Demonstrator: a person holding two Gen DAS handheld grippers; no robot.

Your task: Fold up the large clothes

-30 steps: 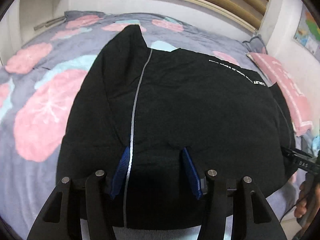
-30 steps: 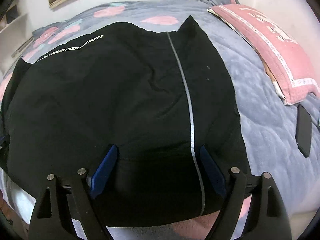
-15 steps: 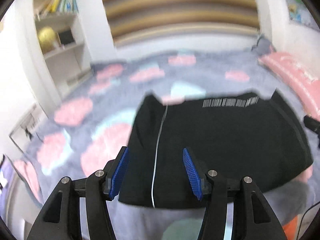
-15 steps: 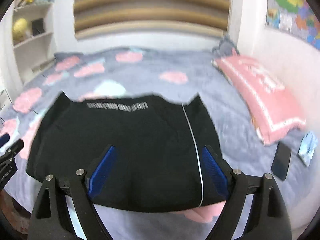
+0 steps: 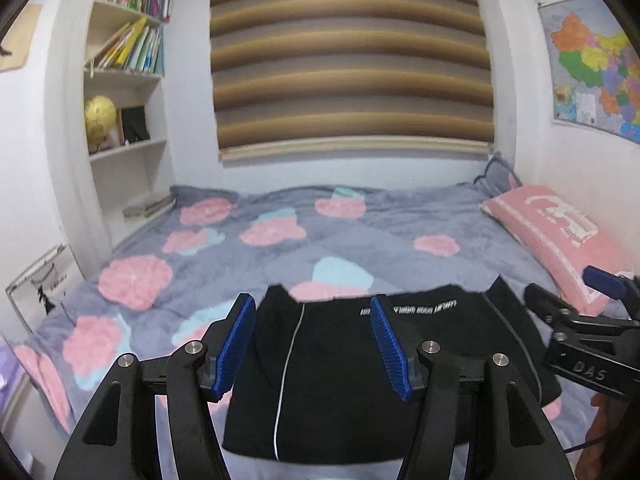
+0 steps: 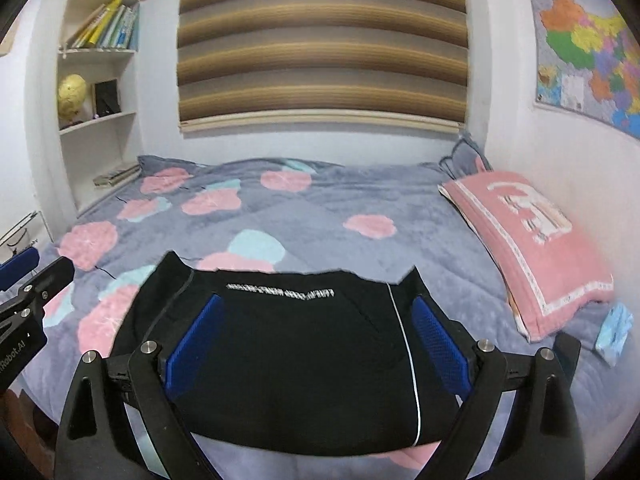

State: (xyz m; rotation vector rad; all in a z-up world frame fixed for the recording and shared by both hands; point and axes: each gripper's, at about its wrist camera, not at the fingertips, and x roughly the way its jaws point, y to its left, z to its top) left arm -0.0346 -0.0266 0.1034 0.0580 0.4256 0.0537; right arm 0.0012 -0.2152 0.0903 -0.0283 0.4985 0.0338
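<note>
A black garment (image 5: 360, 376) with thin white stripes and white lettering lies folded in a flat rectangle at the near edge of the bed; it also shows in the right wrist view (image 6: 296, 360). My left gripper (image 5: 312, 346) is open and empty, raised above and in front of the garment. My right gripper (image 6: 316, 354) is open and empty, also held above it. The right gripper shows at the right edge of the left wrist view (image 5: 576, 316), and the left gripper at the left edge of the right wrist view (image 6: 28, 280).
The bed has a grey quilt (image 5: 280, 248) with pink and blue blotches. A pink pillow (image 6: 524, 240) lies at the right by the wall. A dark phone (image 6: 566, 350) and a blue packet (image 6: 614, 332) lie beside it. Bookshelves (image 5: 124, 92) stand at the left.
Both grippers have lifted up and pulled back from the garment, which lay close under them a second ago. The view now takes in the whole bed and wall. The garment stays flat.
</note>
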